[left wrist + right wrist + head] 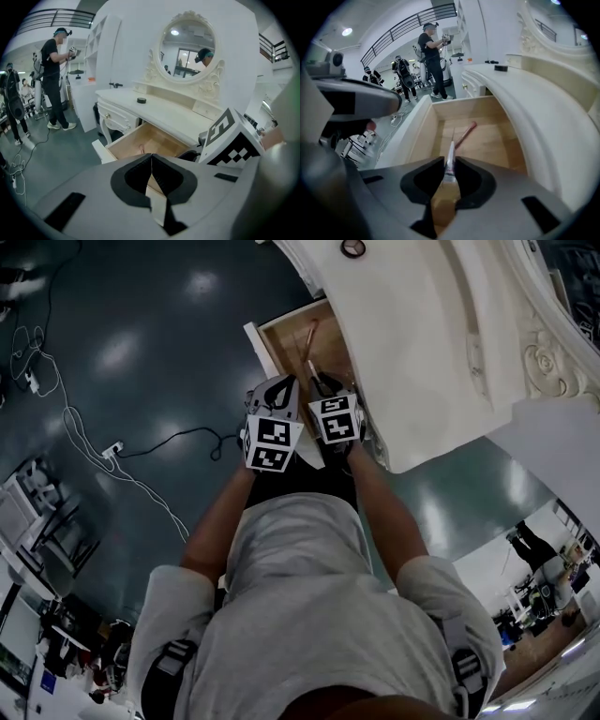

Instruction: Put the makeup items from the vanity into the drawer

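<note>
Over open drawer: brush clamped between right tool jaws

The head view looks steeply down from above the person's shoulders onto the open drawer and the bench. The left gripper view sits back from the bench front and faces across it toward the oval mirror. The right gripper view sits close over the open drawer, facing along its length. All three views share the open drawer.
</note>
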Motion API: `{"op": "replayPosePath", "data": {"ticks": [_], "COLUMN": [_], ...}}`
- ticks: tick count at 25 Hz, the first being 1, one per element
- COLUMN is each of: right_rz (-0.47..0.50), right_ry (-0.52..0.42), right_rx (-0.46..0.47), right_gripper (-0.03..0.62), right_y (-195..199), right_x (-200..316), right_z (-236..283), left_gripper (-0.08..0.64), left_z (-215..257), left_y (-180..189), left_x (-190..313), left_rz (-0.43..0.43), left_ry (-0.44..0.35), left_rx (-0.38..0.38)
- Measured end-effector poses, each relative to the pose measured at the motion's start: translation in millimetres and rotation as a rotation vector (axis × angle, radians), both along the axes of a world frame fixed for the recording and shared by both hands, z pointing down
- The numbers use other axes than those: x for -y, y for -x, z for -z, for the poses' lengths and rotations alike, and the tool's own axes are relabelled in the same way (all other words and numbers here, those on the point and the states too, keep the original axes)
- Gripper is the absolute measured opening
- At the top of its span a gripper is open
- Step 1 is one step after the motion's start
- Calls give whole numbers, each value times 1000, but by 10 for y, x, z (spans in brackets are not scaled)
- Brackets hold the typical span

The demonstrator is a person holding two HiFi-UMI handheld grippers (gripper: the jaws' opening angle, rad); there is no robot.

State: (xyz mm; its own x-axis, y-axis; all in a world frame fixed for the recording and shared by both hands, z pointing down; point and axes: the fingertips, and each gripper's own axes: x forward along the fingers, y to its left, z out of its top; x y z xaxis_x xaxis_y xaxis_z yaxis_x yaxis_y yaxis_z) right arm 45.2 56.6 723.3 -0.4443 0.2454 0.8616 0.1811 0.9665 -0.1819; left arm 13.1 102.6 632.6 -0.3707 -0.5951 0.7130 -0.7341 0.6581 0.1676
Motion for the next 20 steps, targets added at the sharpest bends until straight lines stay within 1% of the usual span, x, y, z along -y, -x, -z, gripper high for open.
{"op": "replayPosePath", "data": {"ticks": [6, 10, 14, 18, 20], "right_rz": [-20, -44, -67, -51, -64], "right_ry": [-26, -39, -38, -58, -62], "right_rx": [-54, -68, -76, -76, -89], "right_gripper": [81, 81, 81, 81, 99], "right_y": [-40, -18, 0, 19, 16], "right_x": [26, 82, 70, 95, 119], "right_z": [-225, -309, -329, -379, -411], "left_gripper": [6, 6, 6, 6, 6], "left_z": [-6, 16, 26, 66, 63], "left_y": [-5, -44, -41, -18, -3], "left_x": [-7, -17, -101, -167, -198], "left_rz": [-40, -62, -67, -65, -65], "left_ry": [6, -1, -4, -8, -9], "left_rx": [-2, -7, -13, -11, -13]}}
